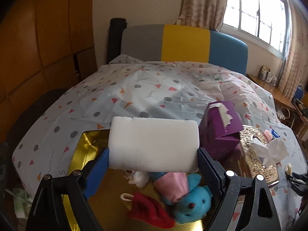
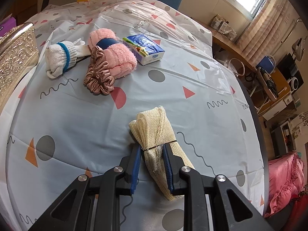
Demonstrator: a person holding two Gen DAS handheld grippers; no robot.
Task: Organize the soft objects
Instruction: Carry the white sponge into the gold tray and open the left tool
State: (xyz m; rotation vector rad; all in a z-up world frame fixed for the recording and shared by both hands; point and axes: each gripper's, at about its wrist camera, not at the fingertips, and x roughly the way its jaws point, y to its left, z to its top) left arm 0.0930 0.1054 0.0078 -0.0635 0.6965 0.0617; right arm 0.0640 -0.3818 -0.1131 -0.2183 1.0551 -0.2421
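Note:
My left gripper (image 1: 153,150) is shut on a white foam sponge block (image 1: 154,144), its blue pads pressing both short ends. It hangs over a gold tray (image 1: 86,148) that holds a blue plush toy (image 1: 192,204), a red cloth (image 1: 148,209) and a pink piece (image 1: 173,184). In the right wrist view my right gripper (image 2: 152,152) is shut on a cream mesh cloth bundle (image 2: 154,130) tied with a thin band, resting on the patterned sheet (image 2: 77,115). Farther off lie a white glove roll (image 2: 57,59), a pink towel (image 2: 115,53) and a brown scrunchie (image 2: 98,77).
A purple tissue box (image 1: 221,123) stands beside the tray, next to an ornate gold box (image 1: 256,154) with crumpled tissue (image 1: 269,150). A blue tissue pack (image 2: 144,49) lies by the pink towel. The headboard (image 1: 182,44) and window are behind; the bed edge drops off at right.

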